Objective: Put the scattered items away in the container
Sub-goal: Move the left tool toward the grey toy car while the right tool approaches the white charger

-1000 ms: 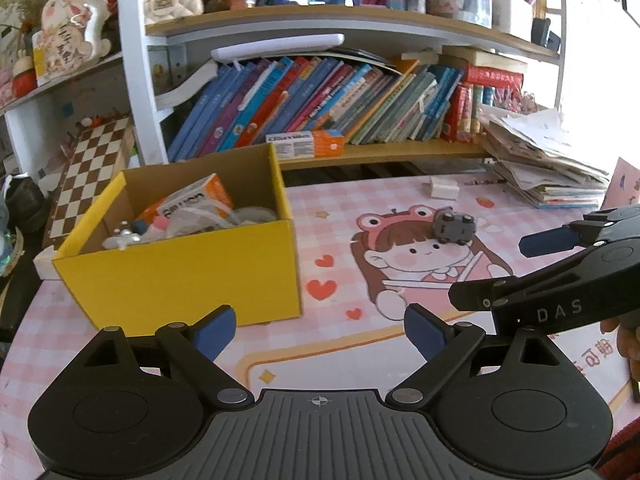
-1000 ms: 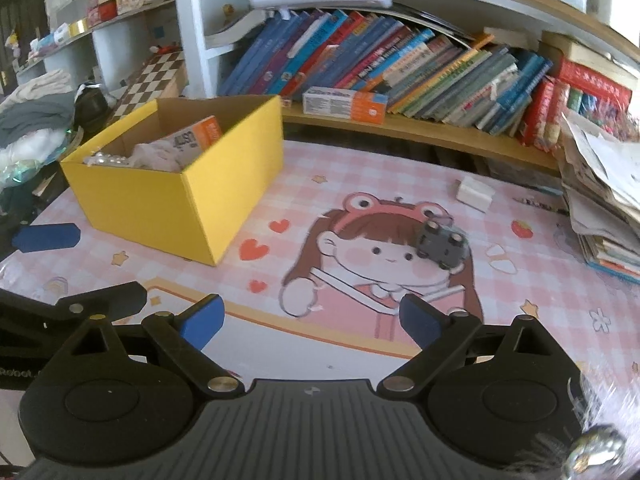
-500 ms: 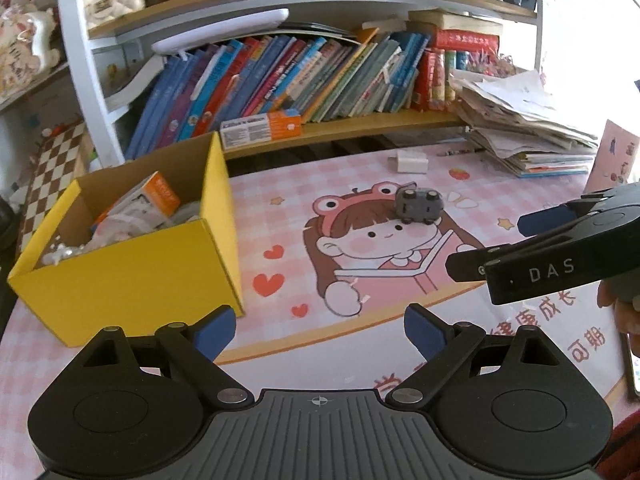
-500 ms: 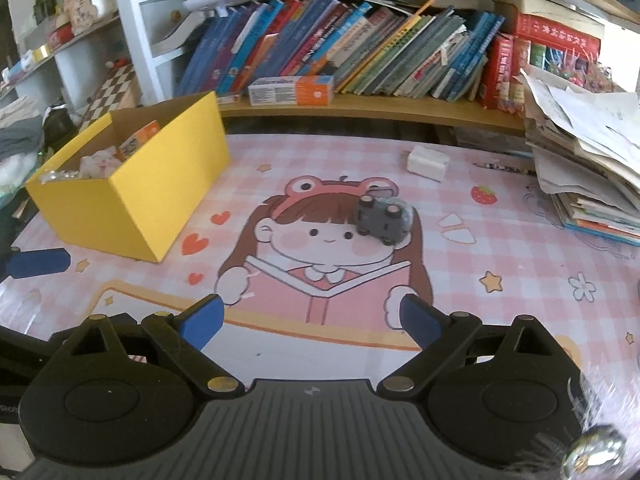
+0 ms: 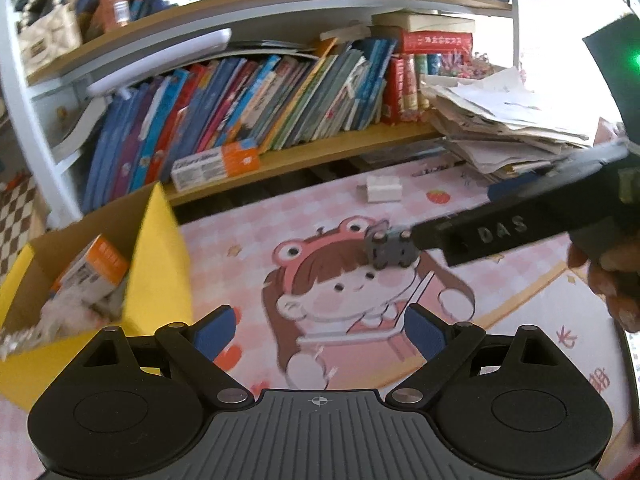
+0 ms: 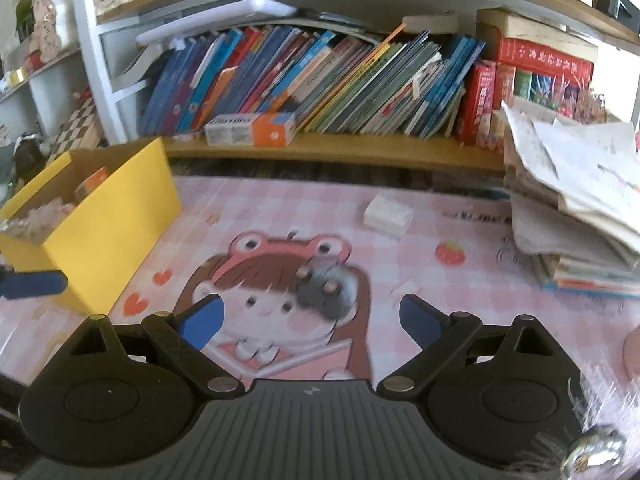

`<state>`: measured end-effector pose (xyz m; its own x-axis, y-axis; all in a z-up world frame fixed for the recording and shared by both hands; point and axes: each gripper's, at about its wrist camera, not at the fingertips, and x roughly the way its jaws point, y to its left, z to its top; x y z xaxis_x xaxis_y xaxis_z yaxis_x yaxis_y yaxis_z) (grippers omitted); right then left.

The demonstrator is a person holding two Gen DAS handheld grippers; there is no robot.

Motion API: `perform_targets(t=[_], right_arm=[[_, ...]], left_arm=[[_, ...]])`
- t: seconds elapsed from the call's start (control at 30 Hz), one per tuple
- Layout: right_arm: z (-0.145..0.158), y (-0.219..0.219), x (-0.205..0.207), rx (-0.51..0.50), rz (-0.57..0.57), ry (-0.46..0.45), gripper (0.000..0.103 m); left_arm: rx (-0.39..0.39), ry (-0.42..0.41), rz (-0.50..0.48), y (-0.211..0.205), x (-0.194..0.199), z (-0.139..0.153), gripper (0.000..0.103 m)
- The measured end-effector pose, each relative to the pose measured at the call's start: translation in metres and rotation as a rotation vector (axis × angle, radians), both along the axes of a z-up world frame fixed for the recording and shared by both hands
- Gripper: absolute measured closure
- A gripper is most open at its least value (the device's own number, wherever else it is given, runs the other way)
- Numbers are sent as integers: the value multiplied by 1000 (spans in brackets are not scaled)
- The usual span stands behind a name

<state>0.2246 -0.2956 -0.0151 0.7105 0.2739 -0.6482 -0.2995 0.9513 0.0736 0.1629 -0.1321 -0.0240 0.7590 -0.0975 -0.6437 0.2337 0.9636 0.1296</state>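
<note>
Two grippers, left and right, hold their jaws wide apart with nothing between, and the right one points at the grey toy car on the mat, so I judge a pickup is next, then carrying it to the yellow box, while farther away lies what seems a white block.

Ahead of the gripper, a pink checked mat with a cartoon girl in a frog hat covers the table. Beyond it runs a wooden shelf packed with leaning books; an orange and white carton lies on the shelf's front edge. Far right of the gripper, a stack of loose papers sits slumped. Far left, a checkered board is in view.
</note>
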Motion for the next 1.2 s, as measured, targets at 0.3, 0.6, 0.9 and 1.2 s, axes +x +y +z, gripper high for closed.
perform_targets(t=[0.3,0.6,0.9,1.2], right_arm=[[-3,-16,49,-23,-26,-13,8],[-18,-29,96,-32,-58,-1,8],[-41,-32,138,-37,-75,29,8],[-59,-22,170,-57,-42,30,8]], left_arm=[[-15,0,-48,-24,39,-15,10],[-14,23,-93,-42,77,-41,11],[-33,52,-101,-61,109,-68,11],[-52,68,-89,-77,137,-92,11]])
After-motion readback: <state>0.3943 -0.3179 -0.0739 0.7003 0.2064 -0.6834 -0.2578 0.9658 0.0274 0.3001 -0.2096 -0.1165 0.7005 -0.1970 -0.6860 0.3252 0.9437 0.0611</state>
